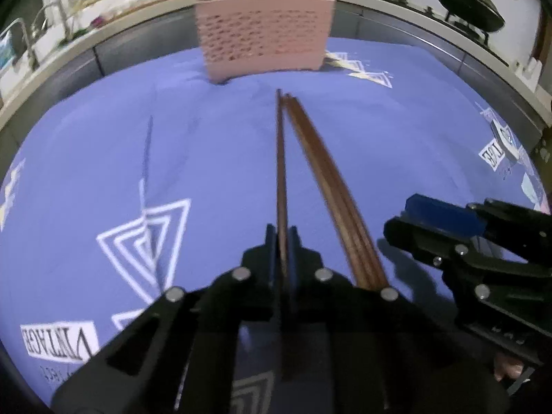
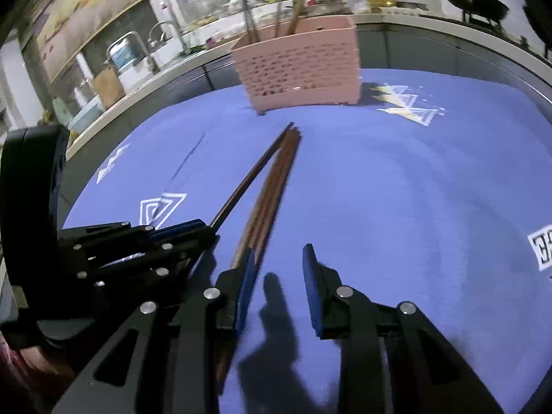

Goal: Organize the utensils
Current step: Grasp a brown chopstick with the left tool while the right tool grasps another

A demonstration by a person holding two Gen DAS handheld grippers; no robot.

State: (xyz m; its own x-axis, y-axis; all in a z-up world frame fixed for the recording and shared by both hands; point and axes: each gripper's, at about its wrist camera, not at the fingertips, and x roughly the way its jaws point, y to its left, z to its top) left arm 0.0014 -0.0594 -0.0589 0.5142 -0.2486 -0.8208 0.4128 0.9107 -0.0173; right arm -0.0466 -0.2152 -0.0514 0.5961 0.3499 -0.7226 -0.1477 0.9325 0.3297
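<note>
1. Left hand-held gripper (image 1: 282, 241) pinches one chopstick (image 1: 280, 158); its long axis points at the pink holder (image 1: 264, 31) straight ahead.
2. Right hand-held gripper (image 2: 277, 258) spread, empty; remaining chopsticks (image 2: 272, 189) lie on the desk (image 2: 396, 189), touching its left finger.

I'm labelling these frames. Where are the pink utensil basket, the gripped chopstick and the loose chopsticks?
pink utensil basket (image 1: 264, 38), left wrist view, front perforated wall.
gripped chopstick (image 1: 280, 158), left wrist view, mid shaft.
loose chopsticks (image 2: 272, 189), right wrist view, middle of the bundle.
</note>
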